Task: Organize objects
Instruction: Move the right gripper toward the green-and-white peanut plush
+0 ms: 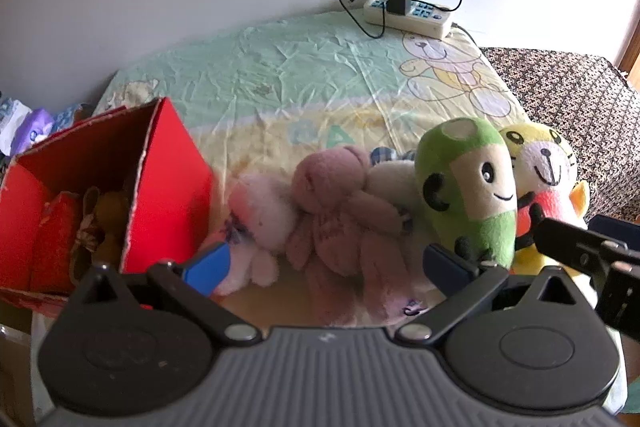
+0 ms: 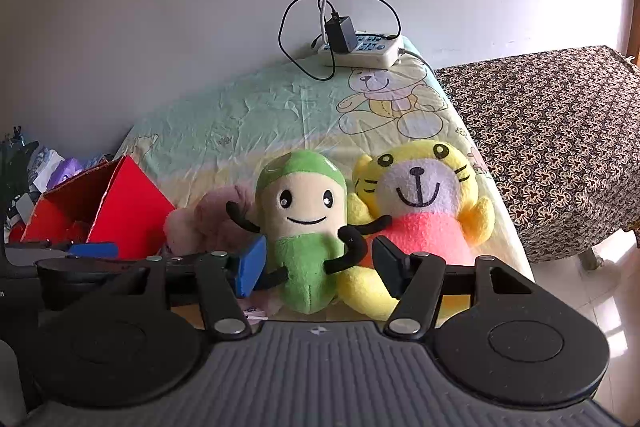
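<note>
Several plush toys lie in a row on the bear-print tablecloth [image 1: 280,67]. A white-pink bunny [image 1: 260,211] and a dusty-pink bunny [image 1: 340,211] lie just beyond my left gripper [image 1: 328,265], which is open and pressing on nothing. The green plush [image 2: 308,227] stands between the jaws of my right gripper [image 2: 319,267]; its pads stand slightly off the toy's sides, so it is open. A yellow tiger plush [image 2: 424,195] leans against the green one's right side. An open red box [image 1: 168,187] at the left holds a red toy and a brown one.
A power strip [image 2: 360,49] with a black charger and looped cables sits at the table's far edge by the wall. A brown patterned cloth [image 2: 552,147] covers furniture to the right, past the table edge. Packets [image 1: 24,123] lie behind the red box.
</note>
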The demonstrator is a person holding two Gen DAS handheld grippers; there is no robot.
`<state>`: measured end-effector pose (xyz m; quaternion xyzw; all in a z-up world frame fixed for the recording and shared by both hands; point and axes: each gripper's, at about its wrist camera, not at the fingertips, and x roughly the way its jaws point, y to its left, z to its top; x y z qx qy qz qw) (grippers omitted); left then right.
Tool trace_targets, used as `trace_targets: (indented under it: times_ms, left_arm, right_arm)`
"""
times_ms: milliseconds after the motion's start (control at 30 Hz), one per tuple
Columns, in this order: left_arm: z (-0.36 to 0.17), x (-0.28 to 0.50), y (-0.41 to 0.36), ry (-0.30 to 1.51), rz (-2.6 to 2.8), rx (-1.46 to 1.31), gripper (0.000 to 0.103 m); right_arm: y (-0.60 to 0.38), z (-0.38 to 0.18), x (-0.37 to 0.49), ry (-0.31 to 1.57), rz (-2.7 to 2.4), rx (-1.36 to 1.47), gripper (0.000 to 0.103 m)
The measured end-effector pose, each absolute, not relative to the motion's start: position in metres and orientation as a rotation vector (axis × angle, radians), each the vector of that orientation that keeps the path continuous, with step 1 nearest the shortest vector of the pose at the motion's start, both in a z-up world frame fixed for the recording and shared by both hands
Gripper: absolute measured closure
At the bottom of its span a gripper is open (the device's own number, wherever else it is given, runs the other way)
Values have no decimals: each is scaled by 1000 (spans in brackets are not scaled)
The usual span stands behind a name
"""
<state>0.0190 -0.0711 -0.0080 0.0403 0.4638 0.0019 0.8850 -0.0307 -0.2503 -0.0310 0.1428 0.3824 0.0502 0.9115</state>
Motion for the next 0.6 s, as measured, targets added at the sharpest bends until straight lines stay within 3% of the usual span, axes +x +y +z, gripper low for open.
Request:
trace_targets:
  times_ms: [300,600]
  left_arm:
    - [-14,25,-74,978,3,72,3]
    - [-15,36,-81,964,-41,110,4]
  right_arm:
    - [-255,-31,-19,786,152,313,53]
    - [-262,-37,2,789,208,393,55]
